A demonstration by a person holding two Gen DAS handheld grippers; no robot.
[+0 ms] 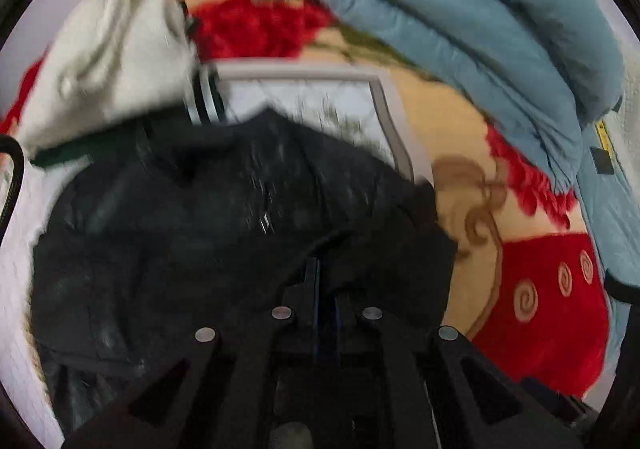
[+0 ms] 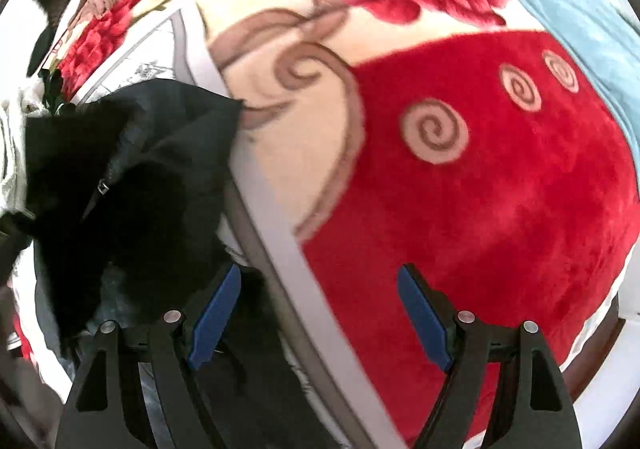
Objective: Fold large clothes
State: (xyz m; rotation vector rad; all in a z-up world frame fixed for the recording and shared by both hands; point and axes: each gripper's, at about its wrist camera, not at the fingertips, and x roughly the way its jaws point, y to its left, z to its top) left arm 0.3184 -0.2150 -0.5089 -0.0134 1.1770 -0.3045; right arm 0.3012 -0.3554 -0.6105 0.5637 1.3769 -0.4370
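Note:
A large black jacket (image 1: 200, 217) lies crumpled on a white sheet with a grey border (image 1: 384, 97). My left gripper (image 1: 326, 289) is shut on a fold of the jacket, its blue pads almost hidden by the black cloth. In the right wrist view the jacket (image 2: 132, 169) lies at the left, its zipper pull showing. My right gripper (image 2: 320, 297) is open and empty, its blue pads (image 2: 424, 317) wide apart above the sheet's grey border (image 2: 288, 249) and the red blanket, with the left pad at the jacket's edge.
A red and cream patterned blanket (image 2: 480, 189) covers the bed. A light blue quilt (image 1: 460, 17) is piled at the back right. A white garment (image 1: 108, 61) lies at the back left beside the jacket.

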